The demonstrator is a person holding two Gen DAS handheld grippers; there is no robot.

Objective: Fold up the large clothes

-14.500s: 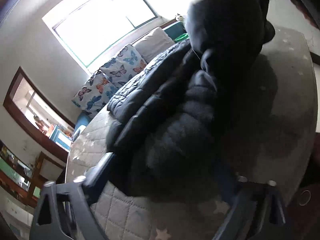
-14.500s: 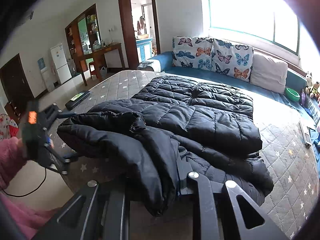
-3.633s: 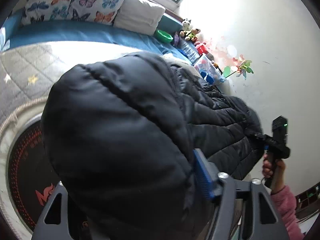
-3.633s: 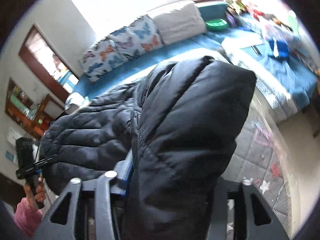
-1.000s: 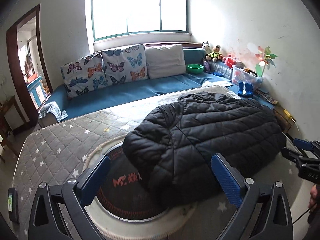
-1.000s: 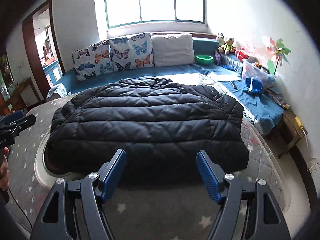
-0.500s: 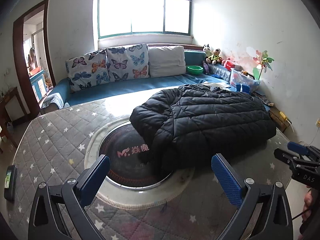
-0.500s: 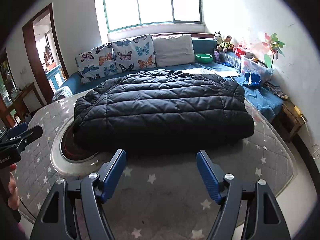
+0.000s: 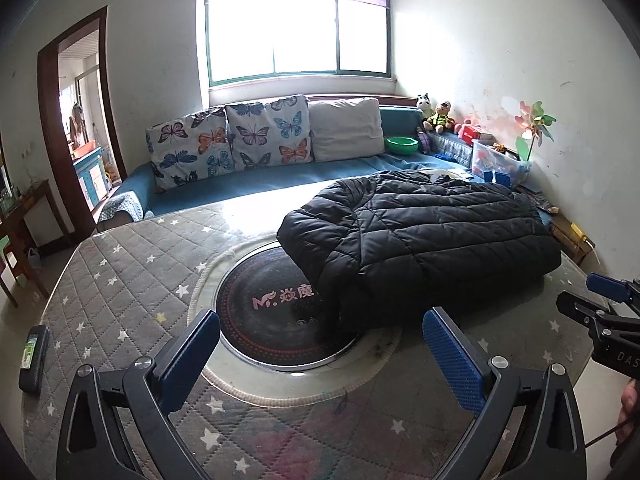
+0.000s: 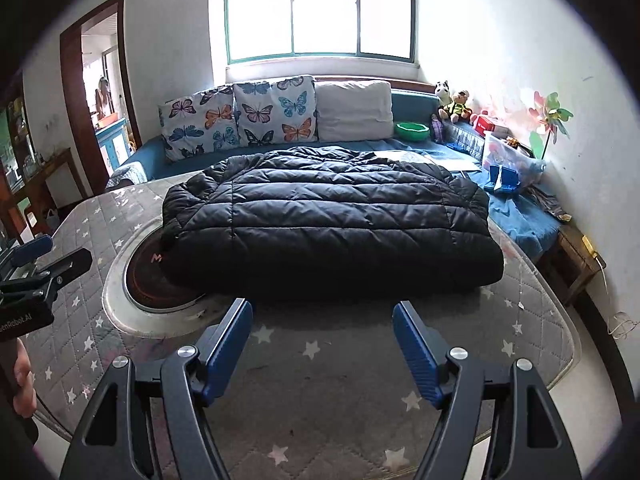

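Presently, the black puffer jacket [image 10: 328,216] lay folded into a compact rectangle on the star-quilted worktop [image 10: 320,360], its left end overlapping the round black hotplate [image 9: 272,312] set in the surface. Both the left gripper [image 9: 322,344] and the right gripper [image 10: 322,332] hovered short of the jacket, jaws spread wide and gripping nothing.

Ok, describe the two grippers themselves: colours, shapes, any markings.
Both are black metal frames with triangular cut-outs and silver screws. The left gripper and the right gripper each carry two long fingers faced with blue ribbed pads. White lettering shows on each body when seen from the other camera, cut off at the frame edge.
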